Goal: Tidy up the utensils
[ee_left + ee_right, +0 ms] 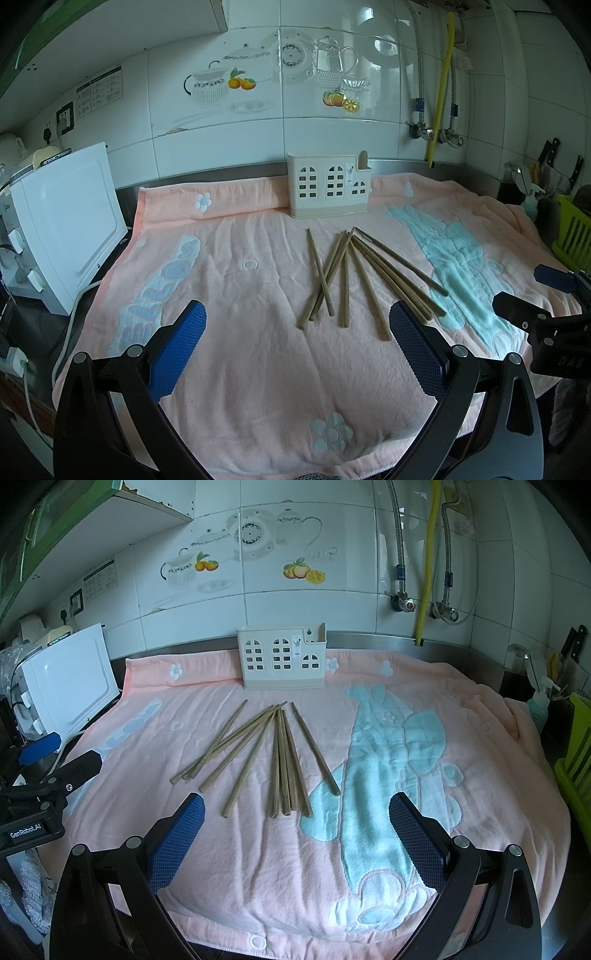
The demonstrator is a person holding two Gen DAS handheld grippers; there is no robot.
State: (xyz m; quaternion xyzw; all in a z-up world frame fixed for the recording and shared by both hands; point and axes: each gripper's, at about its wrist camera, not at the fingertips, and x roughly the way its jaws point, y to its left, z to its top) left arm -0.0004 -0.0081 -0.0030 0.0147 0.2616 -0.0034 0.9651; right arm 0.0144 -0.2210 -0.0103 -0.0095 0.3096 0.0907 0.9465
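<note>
Several wooden chopsticks (354, 273) lie fanned out on a pink towel (240, 350), also in the right wrist view (269, 757). A cream house-shaped utensil holder (328, 188) stands upright at the towel's far edge against the wall, and shows in the right wrist view (282, 661). My left gripper (297, 325) is open and empty, hovering short of the chopsticks' near ends. My right gripper (297, 808) is open and empty, just short of the chopsticks' near ends. Each gripper shows at the other view's edge (535, 295) (59, 760).
A white appliance (62, 225) with cables stands at the towel's left edge. A green basket (574, 236), knives and bottles stand at the right. Pipes and a yellow hose (441, 85) run down the tiled wall.
</note>
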